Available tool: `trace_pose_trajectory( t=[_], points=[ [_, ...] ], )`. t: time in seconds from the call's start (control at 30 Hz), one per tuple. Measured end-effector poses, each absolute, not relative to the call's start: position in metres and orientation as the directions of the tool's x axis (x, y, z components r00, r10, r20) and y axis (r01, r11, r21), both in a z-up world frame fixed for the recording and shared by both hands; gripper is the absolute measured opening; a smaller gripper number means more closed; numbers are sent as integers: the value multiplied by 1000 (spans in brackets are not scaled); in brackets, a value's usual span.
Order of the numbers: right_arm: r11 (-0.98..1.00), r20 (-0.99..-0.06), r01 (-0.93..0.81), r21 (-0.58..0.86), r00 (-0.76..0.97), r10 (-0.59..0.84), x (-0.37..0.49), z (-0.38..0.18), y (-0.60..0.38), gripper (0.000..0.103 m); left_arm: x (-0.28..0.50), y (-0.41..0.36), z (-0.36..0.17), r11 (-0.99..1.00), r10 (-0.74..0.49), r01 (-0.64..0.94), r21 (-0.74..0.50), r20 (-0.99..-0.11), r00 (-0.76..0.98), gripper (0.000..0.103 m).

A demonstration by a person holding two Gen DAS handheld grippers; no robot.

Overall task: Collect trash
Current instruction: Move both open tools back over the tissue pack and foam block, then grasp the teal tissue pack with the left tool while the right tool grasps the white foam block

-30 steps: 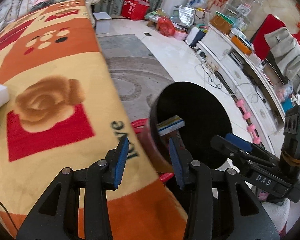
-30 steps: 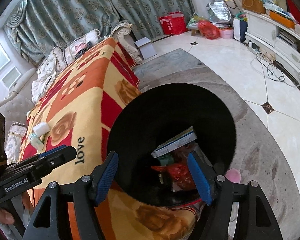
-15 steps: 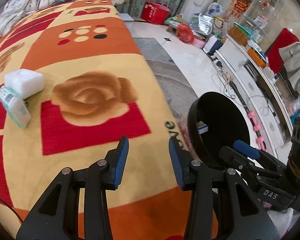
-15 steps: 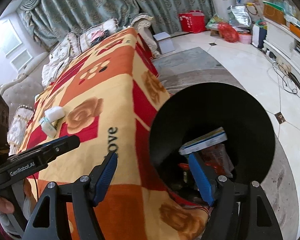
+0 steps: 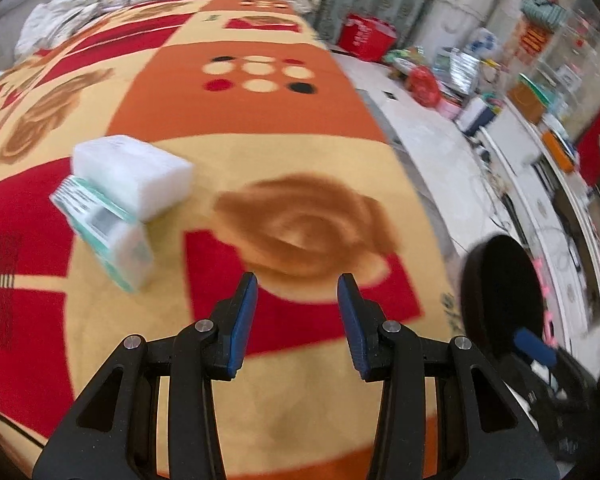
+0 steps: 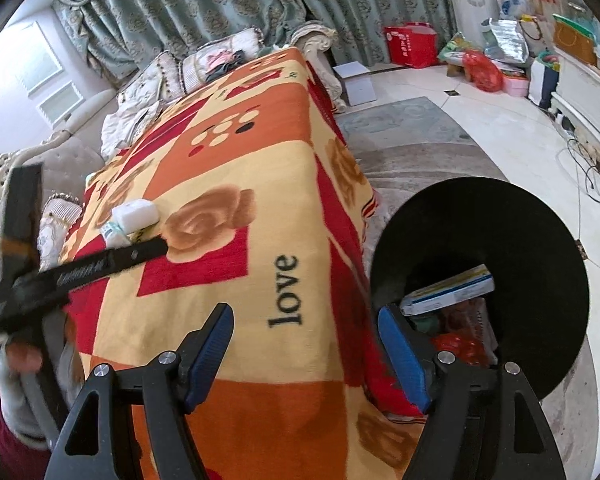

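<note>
Two hand-held grippers are empty: the left hand-held gripper [image 5: 297, 322] has its jaws partly apart over the blanket [image 5: 260, 152], aimed toward the white block [image 5: 134, 174] and green-edged packet [image 5: 104, 232] lying touching each other, likely the next trash. The right hand-held gripper [image 6: 306, 356], jaws wide, hangs beside the black bin [image 6: 540, 240], which sits by the blanket's edge for short drops and already holds a box [image 6: 448, 290].

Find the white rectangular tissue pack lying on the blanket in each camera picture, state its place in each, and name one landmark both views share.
Left wrist view: the white rectangular tissue pack lies upper left, touching a green-and-white packet.
Right wrist view: it sits small at middle left, above the left tongs' arm.
Shared landmark: the brown rose printed on the orange, red and yellow blanket, just right of the pack in both.
</note>
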State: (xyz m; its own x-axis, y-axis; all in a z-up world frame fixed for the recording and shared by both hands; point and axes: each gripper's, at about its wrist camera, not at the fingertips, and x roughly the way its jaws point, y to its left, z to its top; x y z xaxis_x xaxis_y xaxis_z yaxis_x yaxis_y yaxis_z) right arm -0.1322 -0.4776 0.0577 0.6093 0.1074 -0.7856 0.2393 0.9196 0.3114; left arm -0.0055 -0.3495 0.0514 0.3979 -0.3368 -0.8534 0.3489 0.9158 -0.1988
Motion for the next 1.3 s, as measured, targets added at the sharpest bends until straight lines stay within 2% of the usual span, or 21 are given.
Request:
trace_pose_trajectory(
  t=[0.2, 0.5, 0.73, 1.0, 1.27, 1.3],
  points=[
    [932, -788, 203, 302, 603, 124, -125, 59, -463, 73, 24, -301, 46, 954, -276, 227, -193, -860, 429, 40],
    [937, -784, 143, 320, 595, 177, -101, 56, -434, 74, 15, -182, 54, 982, -188, 78, -172, -861, 472, 40],
    [941, -783, 65, 331, 576, 235, -81, 53, -400, 74, -8, -113, 61, 978, -195, 31, -206, -853, 484, 40],
    [953, -786, -116, 280, 543, 297, -24, 50, -337, 76, 2, -123, 68, 943, -327, 97, -319, -823, 464, 40],
    [934, -814, -342, 106, 509, 279, 60, 48, -275, 84, 7, -125, 73, 928, -366, 117, -353, -810, 458, 41],
    [929, -823, -359, 87, 500, 270, 72, 46, -269, 84, 9, -125, 73, 925, -374, 116, -362, -807, 458, 44]
  ],
)
